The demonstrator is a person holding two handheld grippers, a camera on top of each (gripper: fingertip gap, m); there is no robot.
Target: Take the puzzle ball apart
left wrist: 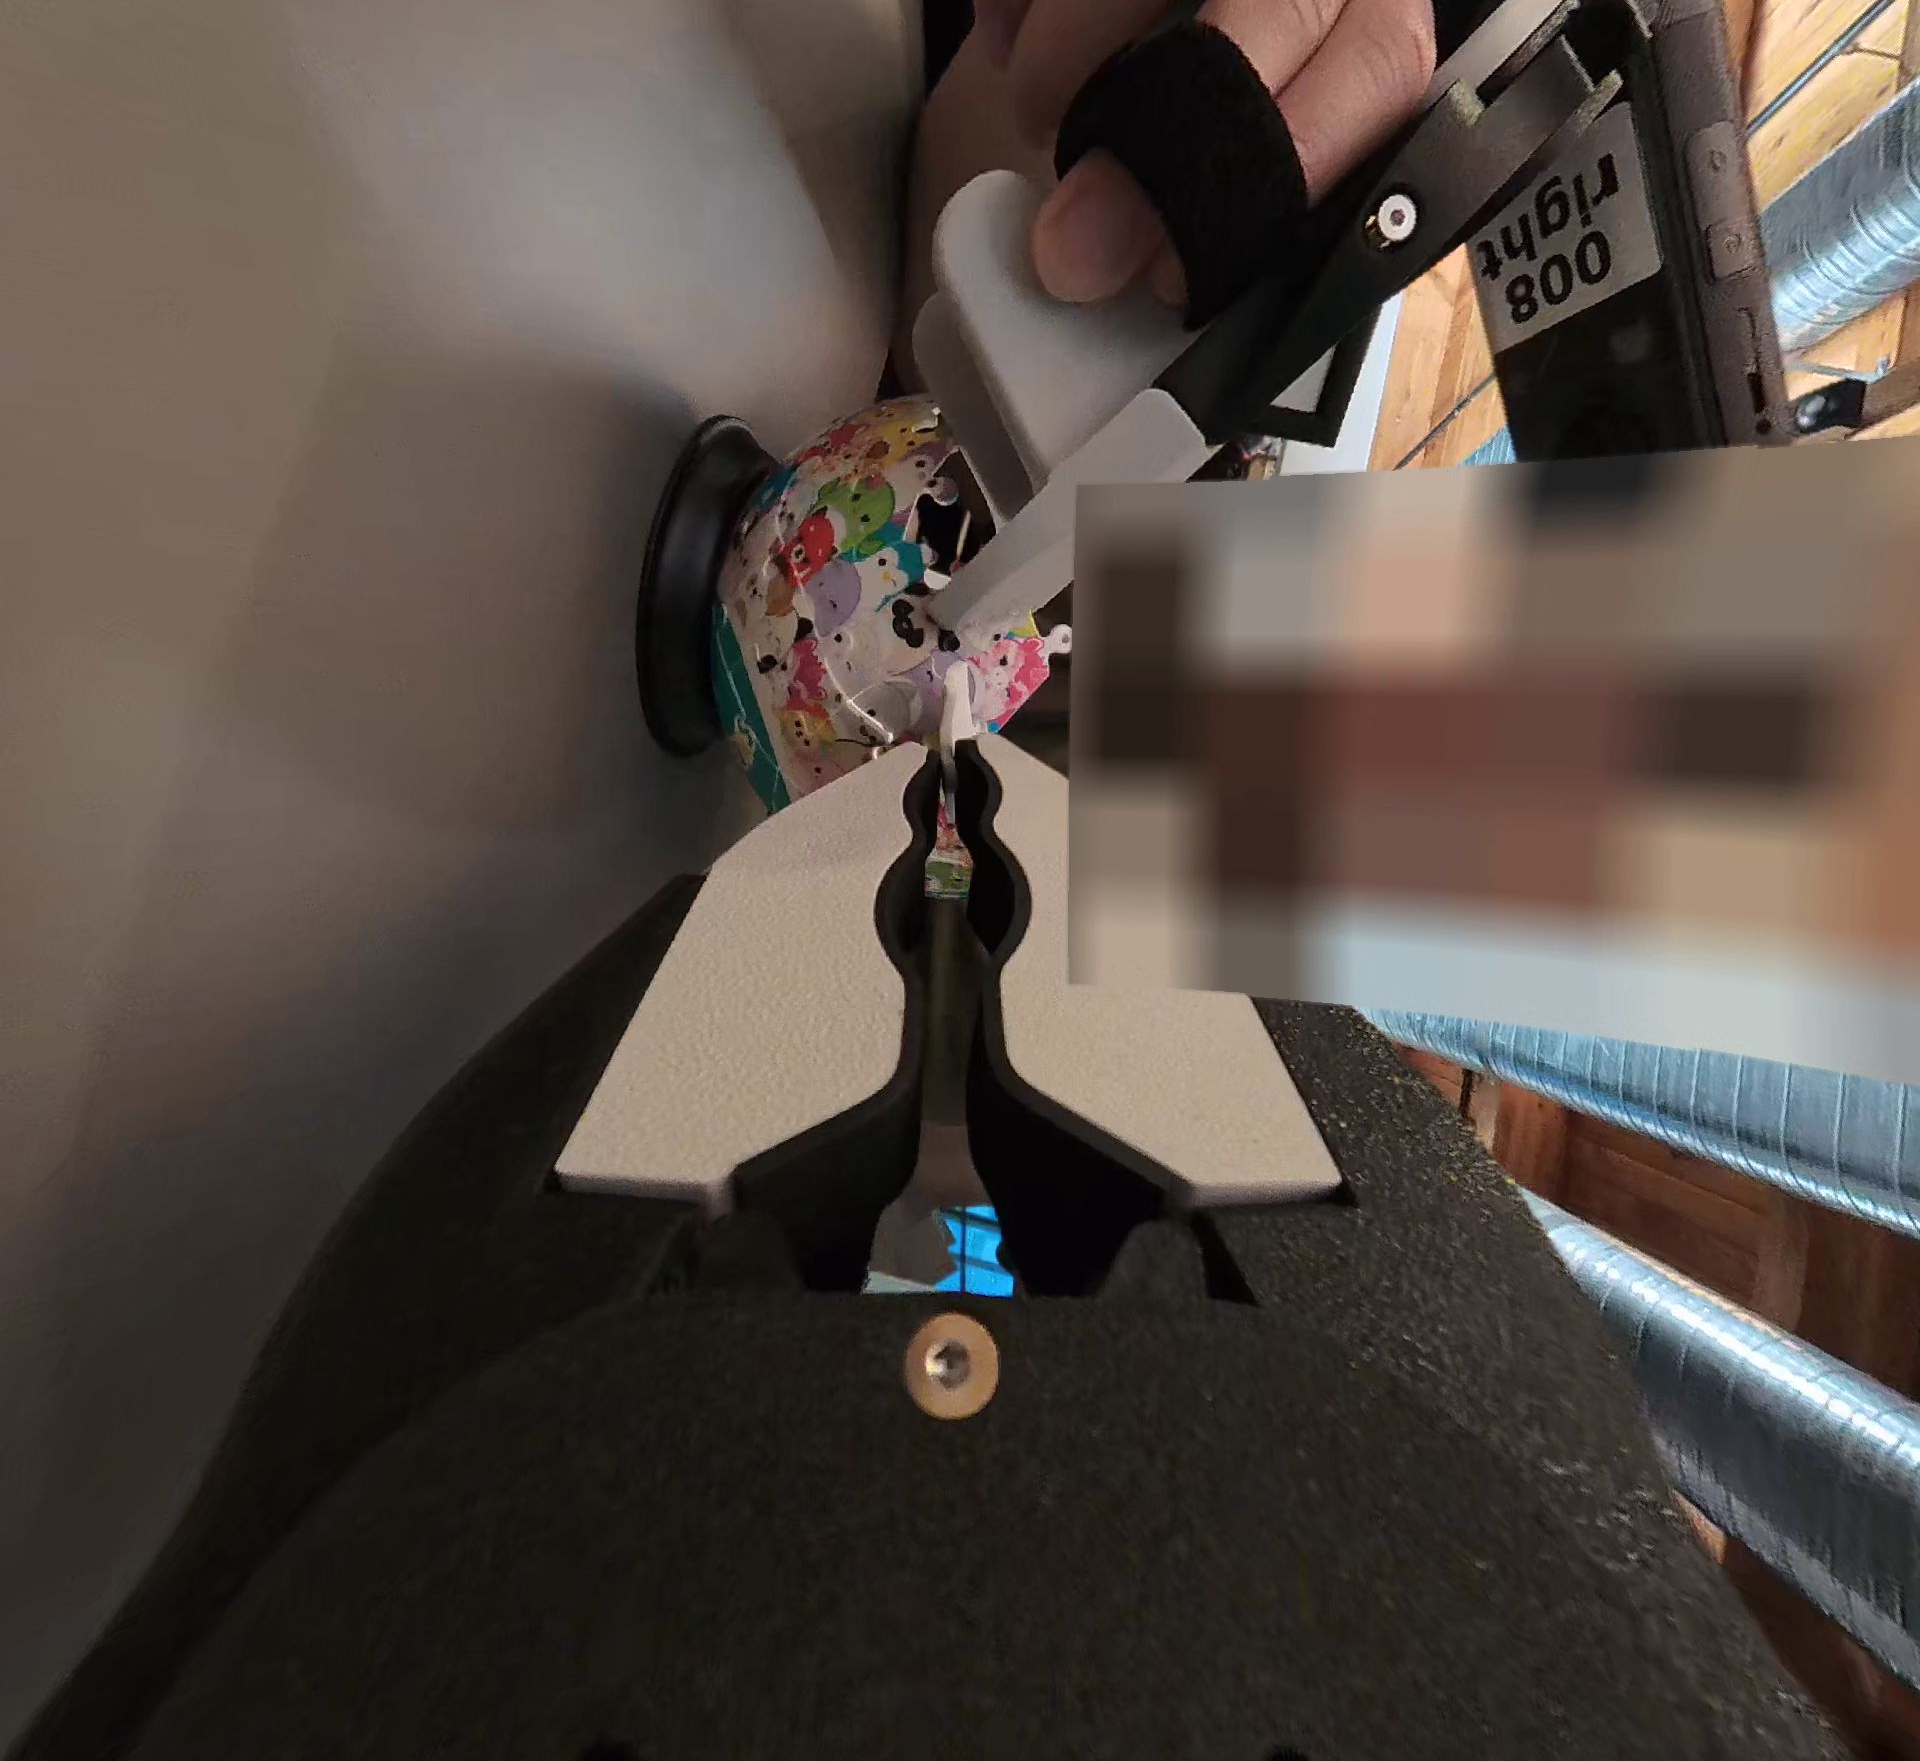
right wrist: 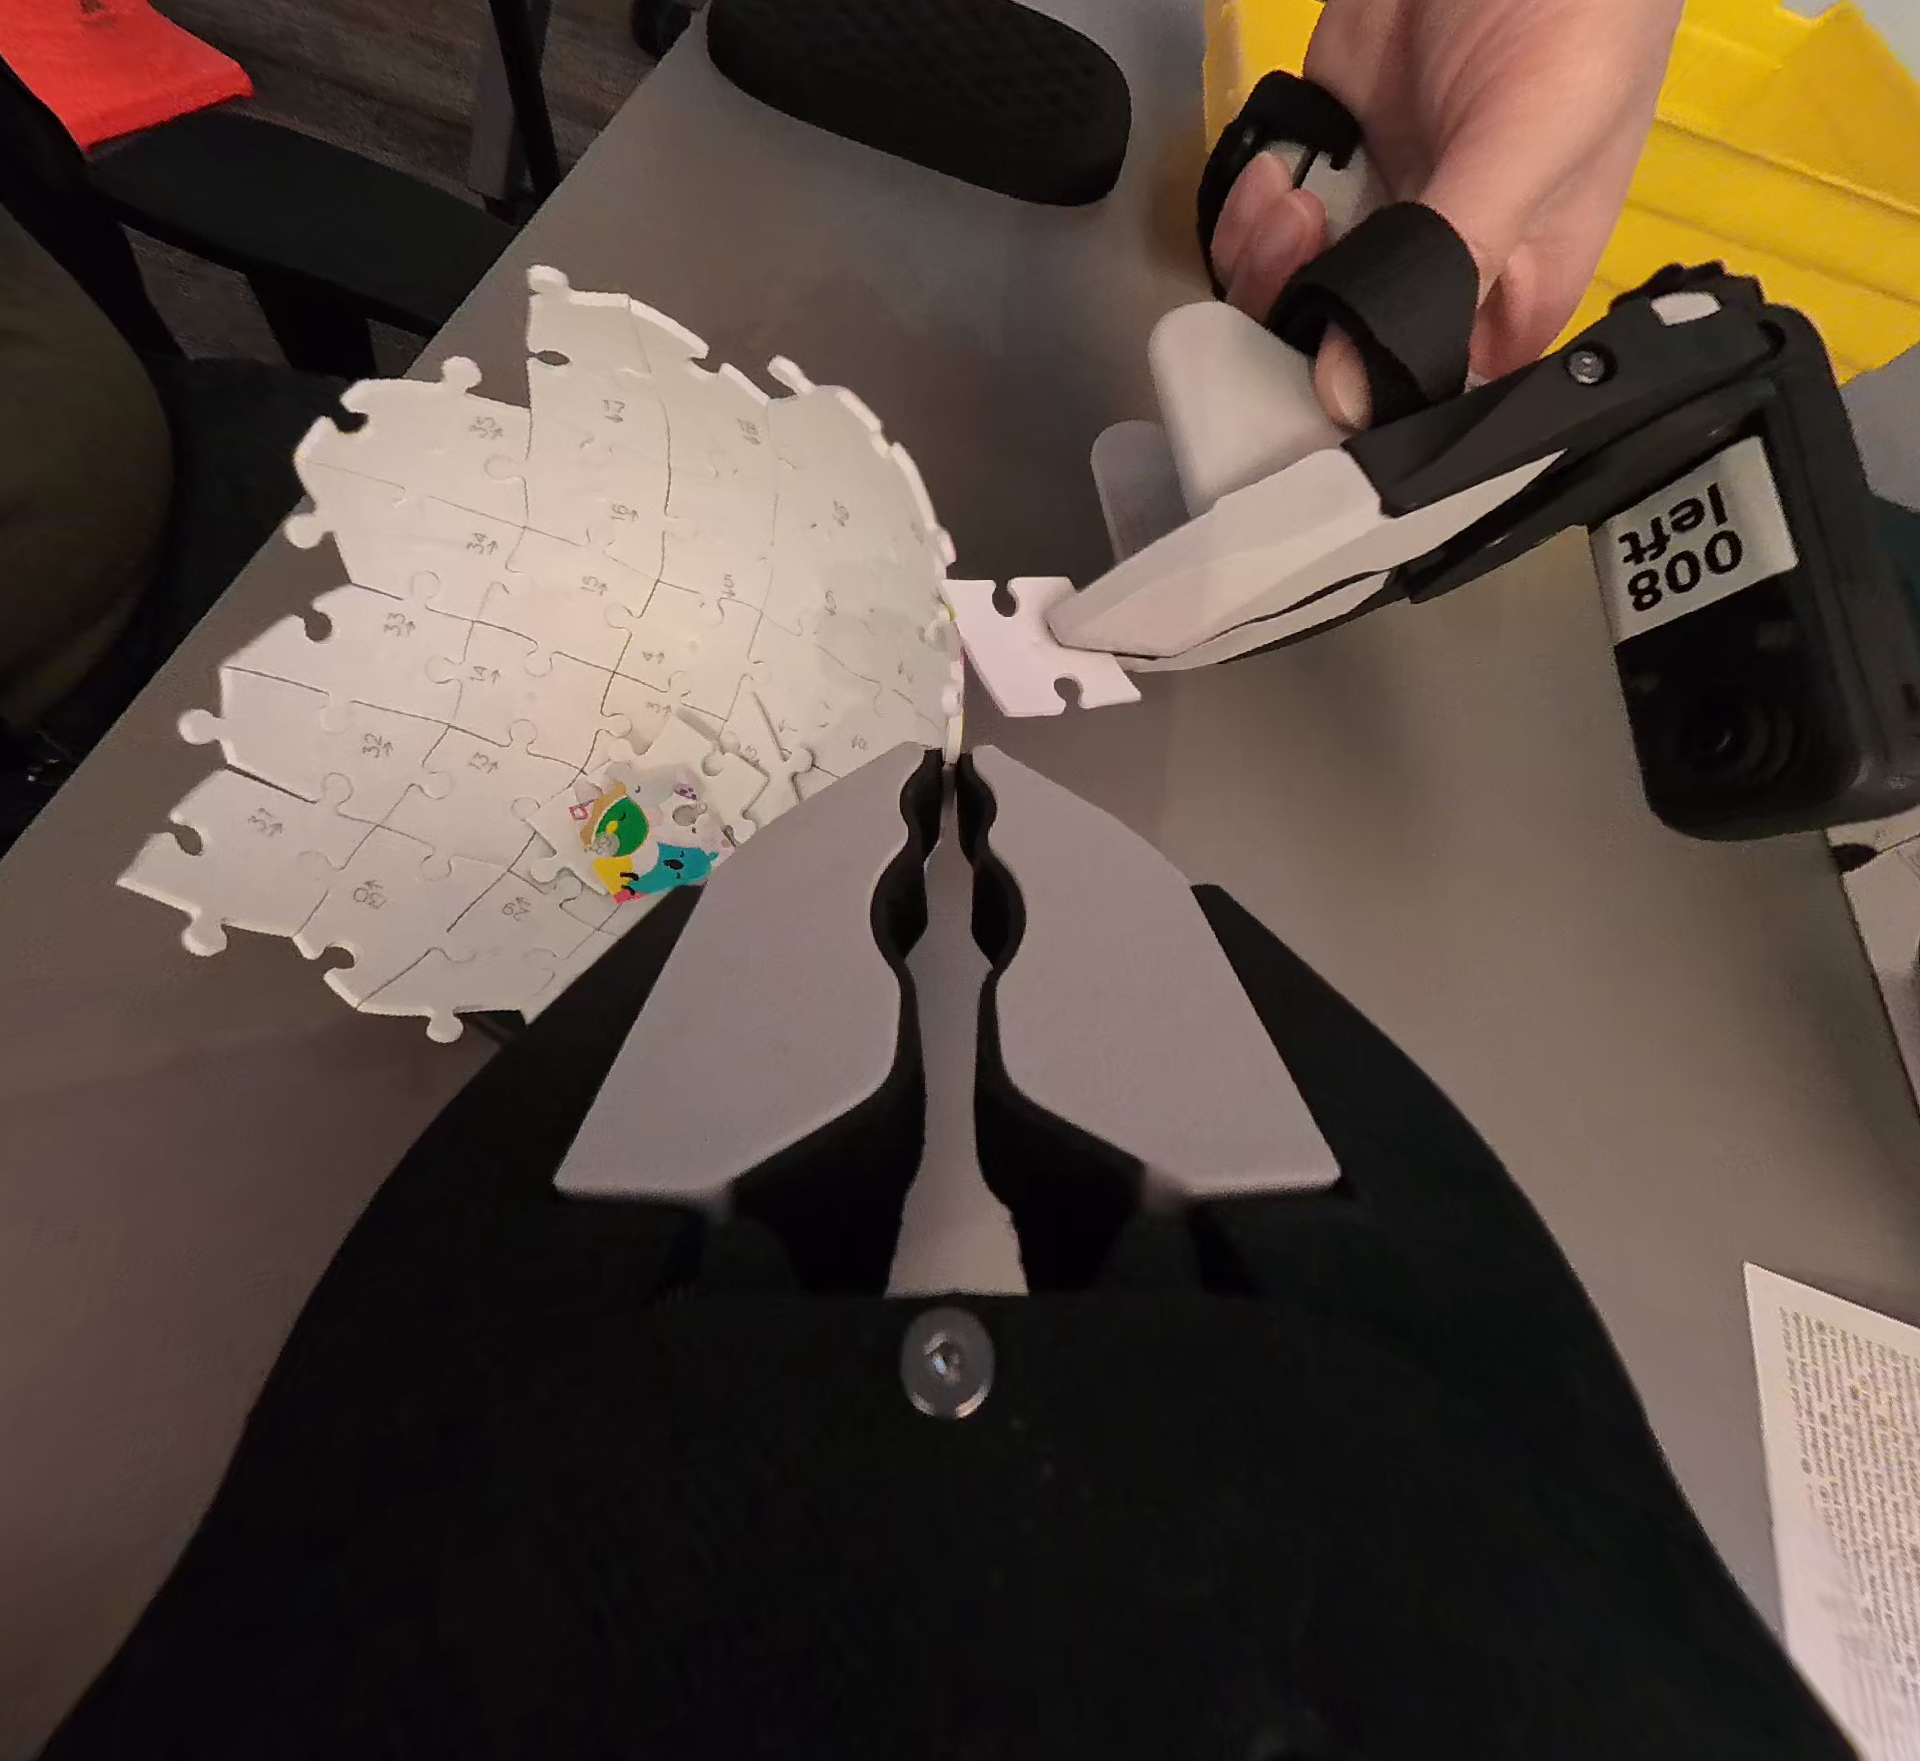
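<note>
In the left wrist view, the left gripper (left wrist: 951, 761) is pinching a loose puzzle piece (left wrist: 948, 854) at the rim of the puzzle ball (left wrist: 831, 610), which is sitting on a black stand (left wrist: 686, 589) on the grey surface (left wrist: 312, 361). In the right wrist view, the right gripper (right wrist: 951, 766) is clamping the open half-shell's edge, its fingers (right wrist: 790, 963) nearly together, while the left gripper is gripping a white piece beside it.

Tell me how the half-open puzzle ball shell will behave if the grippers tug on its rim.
The puzzle ball shell looks thin and made of many interlocked pieces, so it probably flexes and sheds pieces easily. Being hollow, it is likely light. It sits on a black ring stand, so a sideways tug may tip it off.
</note>
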